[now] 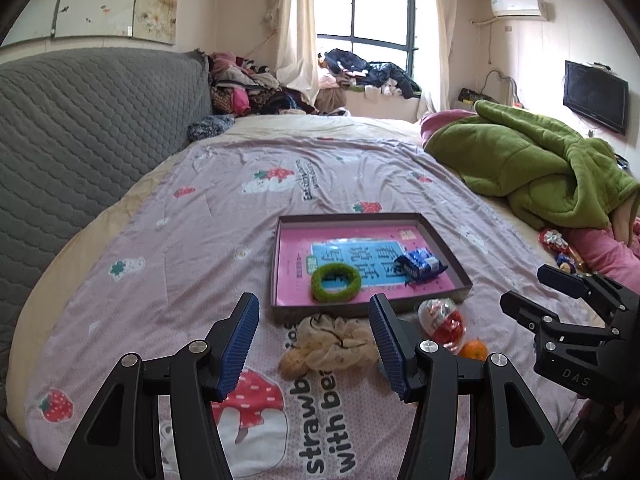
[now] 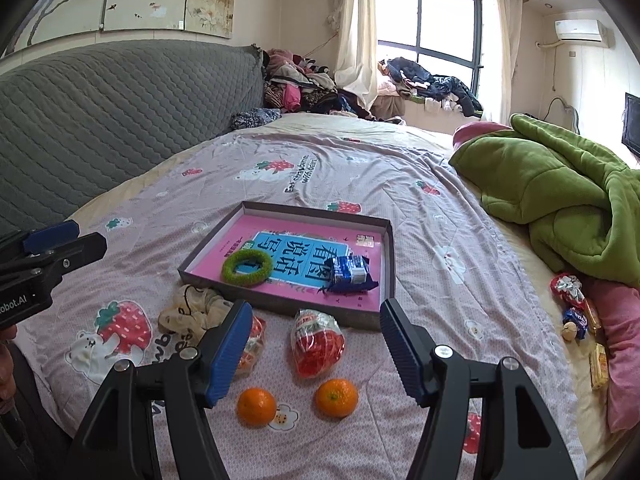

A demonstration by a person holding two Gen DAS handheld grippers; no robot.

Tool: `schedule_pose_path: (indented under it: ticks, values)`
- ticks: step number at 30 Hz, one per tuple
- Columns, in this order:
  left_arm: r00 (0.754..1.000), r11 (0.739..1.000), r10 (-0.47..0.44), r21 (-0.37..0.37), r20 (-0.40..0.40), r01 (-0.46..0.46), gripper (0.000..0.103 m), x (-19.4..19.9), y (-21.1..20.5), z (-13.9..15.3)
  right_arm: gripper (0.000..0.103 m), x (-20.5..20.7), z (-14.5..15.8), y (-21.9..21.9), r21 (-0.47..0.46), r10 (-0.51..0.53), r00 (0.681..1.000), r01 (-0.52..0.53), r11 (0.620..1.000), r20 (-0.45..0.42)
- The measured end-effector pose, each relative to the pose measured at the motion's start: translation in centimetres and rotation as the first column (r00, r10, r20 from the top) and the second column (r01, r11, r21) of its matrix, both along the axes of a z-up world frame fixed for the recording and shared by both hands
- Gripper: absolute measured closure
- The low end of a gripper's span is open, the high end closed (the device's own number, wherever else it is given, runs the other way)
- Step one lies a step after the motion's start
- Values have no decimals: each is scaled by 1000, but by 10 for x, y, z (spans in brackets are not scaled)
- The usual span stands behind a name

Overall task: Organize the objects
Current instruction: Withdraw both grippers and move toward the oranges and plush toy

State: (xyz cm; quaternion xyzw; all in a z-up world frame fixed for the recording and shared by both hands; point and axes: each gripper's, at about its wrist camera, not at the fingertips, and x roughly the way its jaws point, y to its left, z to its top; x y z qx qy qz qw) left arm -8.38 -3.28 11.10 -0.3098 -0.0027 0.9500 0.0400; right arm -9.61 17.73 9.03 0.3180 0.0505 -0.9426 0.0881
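Note:
A shallow grey tray (image 1: pixel 444 240) (image 2: pixel 390 248) lies on the bed over a pink book and holds a green fuzzy ring (image 1: pixel 335 282) (image 2: pixel 247 268) and a blue snack packet (image 1: pixel 422 267) (image 2: pixel 350 274). In front of it lie a beige scrunchie (image 1: pixel 332 342) (image 2: pixel 192 312), two red-and-white egg toys (image 2: pixel 318 342) (image 2: pixel 252 346) and two oranges (image 2: pixel 256 406) (image 2: pixel 337 397). My left gripper (image 1: pixel 314 344) is open above the scrunchie. My right gripper (image 2: pixel 314 354) is open above the egg toy and oranges, empty.
A green blanket (image 2: pixel 560 188) is heaped at the right. Small sweets and trinkets (image 2: pixel 576 308) lie by a pink cloth at the right edge. A grey padded headboard (image 1: pixel 80 128) runs along the left. Clothes are piled at the far end under the window.

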Motion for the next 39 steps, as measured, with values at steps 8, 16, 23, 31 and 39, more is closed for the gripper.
schedule_pose_path:
  ticks: [8,16,23,31,39]
  values:
    - [997,1000,-10,-13,74,11,44,3,4,-26,37,9,-12,1,12,-7,1000,6,1000,25]
    - [991,999,-11,-35,135,16,44,5,6,-50,37,18,-27,-2,16,3,999,-4,1000,52]
    - [986,999,-19,-40,163,26,44,5,8,-62,37,23,-40,-12,30,23,997,-25,999,75]
    - [982,997,-61,-39,178,69,44,8,7,-75,37,27,-55,-24,61,49,994,-55,997,102]
    - [982,994,-91,-48,165,100,44,8,10,-84,37,29,-70,-32,67,67,988,-77,995,136]
